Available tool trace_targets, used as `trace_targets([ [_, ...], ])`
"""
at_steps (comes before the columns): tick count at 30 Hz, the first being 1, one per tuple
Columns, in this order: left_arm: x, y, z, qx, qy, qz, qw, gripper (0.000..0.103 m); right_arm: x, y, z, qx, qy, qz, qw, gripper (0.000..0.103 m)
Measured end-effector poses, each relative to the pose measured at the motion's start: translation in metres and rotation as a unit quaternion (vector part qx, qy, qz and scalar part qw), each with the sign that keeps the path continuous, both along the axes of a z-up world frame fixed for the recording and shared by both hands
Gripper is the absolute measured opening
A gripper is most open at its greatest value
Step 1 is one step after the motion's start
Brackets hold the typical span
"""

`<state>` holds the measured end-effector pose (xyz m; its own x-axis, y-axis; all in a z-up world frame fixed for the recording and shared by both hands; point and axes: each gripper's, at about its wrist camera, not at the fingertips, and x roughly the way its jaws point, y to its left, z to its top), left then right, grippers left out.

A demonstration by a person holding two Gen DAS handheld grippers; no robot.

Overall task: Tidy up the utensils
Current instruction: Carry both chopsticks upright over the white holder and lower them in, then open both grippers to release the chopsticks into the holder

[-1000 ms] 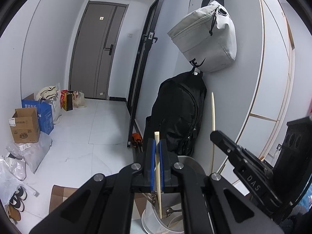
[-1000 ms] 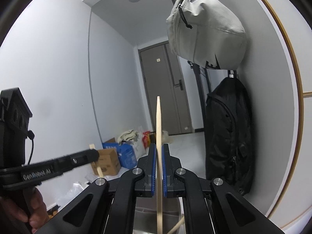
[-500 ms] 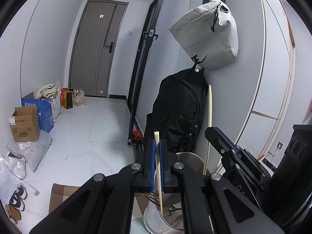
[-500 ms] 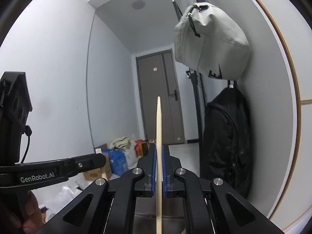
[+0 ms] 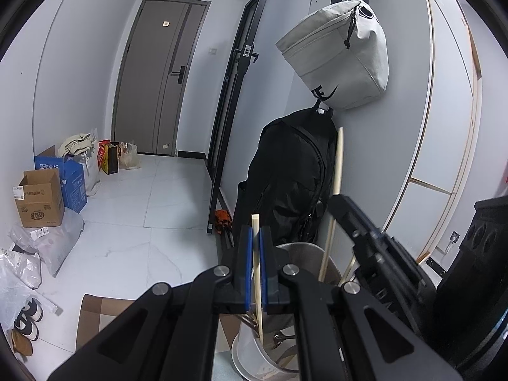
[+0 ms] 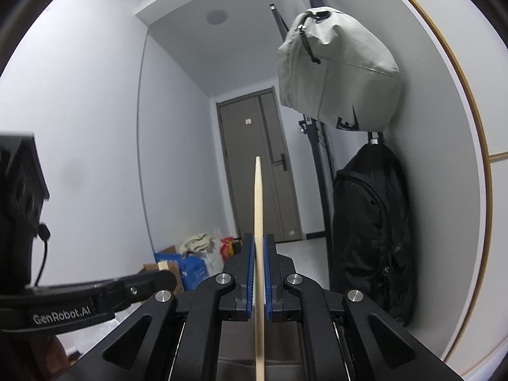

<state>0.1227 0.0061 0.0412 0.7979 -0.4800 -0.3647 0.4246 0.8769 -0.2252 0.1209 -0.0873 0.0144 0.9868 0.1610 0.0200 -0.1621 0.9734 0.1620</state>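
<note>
While my left gripper (image 5: 256,238) pinches a short chopstick (image 5: 256,263) between its blue pads, that stick's lower end dips into the utensil holder (image 5: 254,346) at six o'clock, something only the left wrist view shows. At two o'clock there, my right gripper (image 5: 336,200) grips the long chopstick (image 5: 337,171). The right wrist view shows my right gripper (image 6: 259,247) clamped on that long chopstick (image 6: 258,209), upright toward twelve, with the left gripper (image 6: 165,277) at eight o'clock.
</note>
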Motion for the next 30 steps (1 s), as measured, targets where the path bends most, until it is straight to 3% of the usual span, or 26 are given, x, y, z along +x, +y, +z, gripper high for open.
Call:
trace_targets([
  [13, 0.007, 0.004, -0.004, -0.019, 0.027, -0.024, 0.9992, 0.001, -0.011, -0.009, -0.020, 0.010, 0.053, 0.018, 0.998, 0.009],
  [15, 0.010, 0.006, -0.005, -0.035, 0.044, -0.038, 0.9977, 0.001, -0.015, -0.015, -0.020, 0.018, 0.067, 0.024, 0.997, 0.024],
  [16, 0.011, 0.005, -0.005, -0.038, 0.050, -0.045, 0.9971, 0.001, -0.016, -0.019, -0.020, 0.026, 0.075, 0.030, 0.996, 0.041],
  [17, 0.011, 0.005, -0.005, -0.038, 0.054, -0.051, 0.9965, 0.001, -0.019, -0.024, -0.018, 0.036, 0.081, 0.035, 0.995, 0.050],
  [20, 0.012, 0.002, -0.004, -0.042, 0.069, -0.067, 0.9945, 0.003, -0.028, -0.036, -0.011, 0.051, 0.091, 0.036, 0.994, 0.052],
  [23, 0.010, 0.004, -0.001, -0.051, 0.079, -0.074, 0.9928, 0.018, -0.041, -0.049, -0.002, 0.057, 0.099, 0.030, 0.993, 0.058],
  [25, 0.007, 0.007, 0.002, -0.058, 0.079, -0.079, 0.9920, 0.040, -0.051, -0.056, 0.006, 0.055, 0.095, 0.023, 0.994, 0.066],
  [30, -0.008, 0.017, 0.016, -0.072, 0.070, -0.071, 0.9924, 0.052, -0.077, -0.072, 0.022, 0.047, 0.099, 0.013, 0.994, 0.085],
])
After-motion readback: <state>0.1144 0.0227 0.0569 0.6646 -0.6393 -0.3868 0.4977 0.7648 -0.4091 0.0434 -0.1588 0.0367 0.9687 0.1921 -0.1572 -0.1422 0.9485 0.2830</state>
